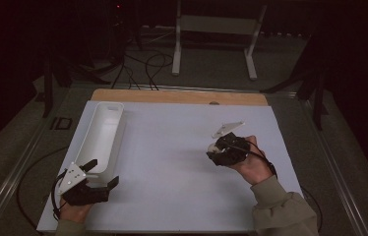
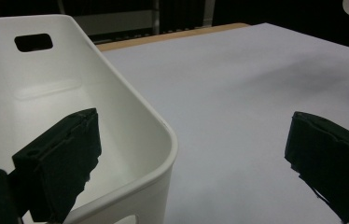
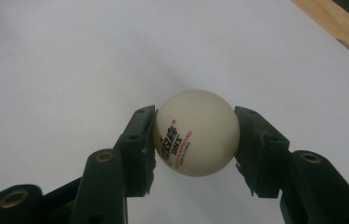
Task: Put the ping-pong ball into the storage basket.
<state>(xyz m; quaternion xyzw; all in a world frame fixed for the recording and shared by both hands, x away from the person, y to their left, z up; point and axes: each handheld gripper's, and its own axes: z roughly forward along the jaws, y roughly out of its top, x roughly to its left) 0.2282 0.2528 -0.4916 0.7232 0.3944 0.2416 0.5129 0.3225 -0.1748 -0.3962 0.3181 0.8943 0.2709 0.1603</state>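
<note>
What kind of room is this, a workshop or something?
Probably a lab set up for recording: a white sheet covers the table, cables trail over the dark floor behind, and each hand works tongs carrying a camera.

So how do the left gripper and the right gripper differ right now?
The left gripper stands open with one jaw inside the white bin and the other outside it, gripping nothing; the right gripper is shut on the ping-pong ball. The left gripper sits at the bin's near end, the right gripper out over the bare white mat. Both have black jaws and are hand-held.
</note>
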